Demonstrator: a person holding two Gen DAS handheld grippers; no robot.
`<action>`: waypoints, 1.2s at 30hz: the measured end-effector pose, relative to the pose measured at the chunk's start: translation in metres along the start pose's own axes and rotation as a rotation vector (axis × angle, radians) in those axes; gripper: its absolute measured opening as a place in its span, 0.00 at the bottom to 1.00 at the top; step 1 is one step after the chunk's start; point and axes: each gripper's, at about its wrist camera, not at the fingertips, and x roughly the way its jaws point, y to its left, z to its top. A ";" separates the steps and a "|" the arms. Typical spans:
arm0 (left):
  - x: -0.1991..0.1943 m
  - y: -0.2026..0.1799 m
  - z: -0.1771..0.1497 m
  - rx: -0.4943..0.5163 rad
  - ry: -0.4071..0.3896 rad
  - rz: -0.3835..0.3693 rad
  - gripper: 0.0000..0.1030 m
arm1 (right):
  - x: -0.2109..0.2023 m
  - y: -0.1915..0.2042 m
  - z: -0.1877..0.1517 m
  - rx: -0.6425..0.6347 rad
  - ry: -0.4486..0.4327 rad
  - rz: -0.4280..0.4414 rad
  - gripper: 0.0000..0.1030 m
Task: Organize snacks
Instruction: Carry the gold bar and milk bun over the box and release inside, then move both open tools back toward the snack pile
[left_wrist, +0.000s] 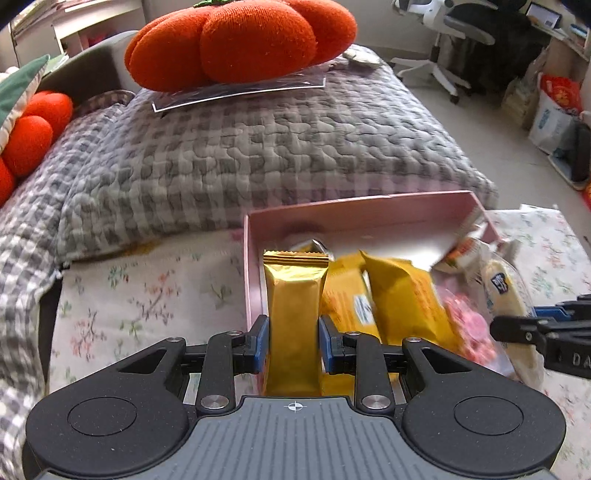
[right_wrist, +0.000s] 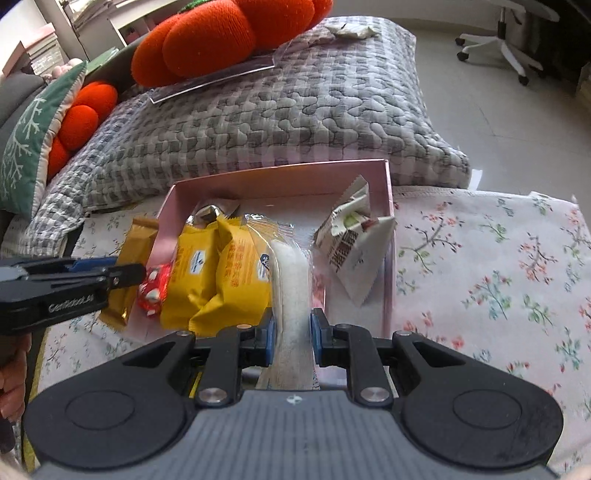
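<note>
A shallow pink box (left_wrist: 369, 212) (right_wrist: 280, 177) lies on a floral cloth and holds several snacks. My left gripper (left_wrist: 293, 338) is shut on a gold foil bar (left_wrist: 295, 295), which stands upright over the box's left wall; that same gold foil bar (right_wrist: 127, 258) shows in the right wrist view. My right gripper (right_wrist: 291, 332) is shut on a clear-wrapped white pastry (right_wrist: 291, 280) (left_wrist: 506, 295) above the box's middle. Yellow packets (right_wrist: 218, 273) (left_wrist: 402, 295) lie in the box, with a red candy (right_wrist: 153, 286) to their left and a white paper packet (right_wrist: 351, 240) at the right wall.
The floral cloth (right_wrist: 480, 277) spreads to the right and front of the box. Behind it lies a grey checked quilt (left_wrist: 277, 147) bearing an orange pumpkin cushion (left_wrist: 240, 40) on a clear sheet. A green pillow (right_wrist: 33, 136) sits at the left, an office chair (left_wrist: 454, 37) beyond.
</note>
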 end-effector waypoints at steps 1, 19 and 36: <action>0.004 -0.001 0.003 0.001 -0.003 0.001 0.25 | 0.004 0.000 0.003 -0.002 0.000 -0.004 0.17; 0.005 -0.004 0.005 -0.033 -0.074 -0.029 0.63 | -0.005 -0.007 0.011 0.078 -0.087 -0.007 0.50; -0.041 -0.012 -0.062 0.002 -0.020 -0.066 0.87 | -0.041 -0.006 -0.033 0.099 -0.060 0.007 0.83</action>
